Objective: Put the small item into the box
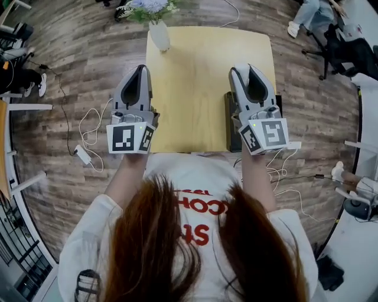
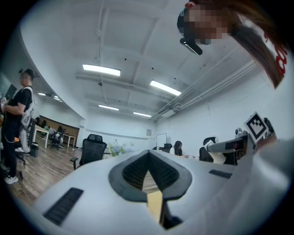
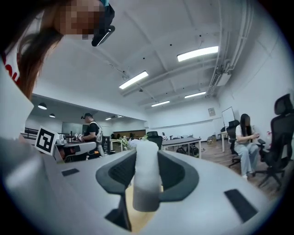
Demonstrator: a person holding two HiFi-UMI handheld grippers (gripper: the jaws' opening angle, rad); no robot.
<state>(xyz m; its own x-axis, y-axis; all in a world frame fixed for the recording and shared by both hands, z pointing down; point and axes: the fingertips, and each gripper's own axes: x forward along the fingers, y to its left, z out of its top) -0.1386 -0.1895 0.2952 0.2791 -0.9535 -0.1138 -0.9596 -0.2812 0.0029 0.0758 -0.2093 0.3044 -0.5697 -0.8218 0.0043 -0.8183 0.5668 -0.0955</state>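
Observation:
In the right gripper view a small white cylindrical item (image 3: 147, 183) stands upright between the jaws, with my right gripper (image 3: 146, 153) shut on it. In the head view that gripper (image 1: 248, 67) hovers over the right side of the yellow table (image 1: 195, 71), above a dark box (image 1: 228, 121) lying along the table's right edge; the gripper hides most of the box. My left gripper (image 1: 142, 66) is held over the table's left edge. Its jaws meet at the tips with nothing between them (image 2: 148, 155).
A pale vase (image 1: 159, 35) with flowers (image 1: 150, 7) stands at the table's far left corner. White cables (image 1: 88, 133) lie on the wooden floor to the left. A seated person (image 1: 316, 15) and office chairs (image 1: 348, 50) are at the far right.

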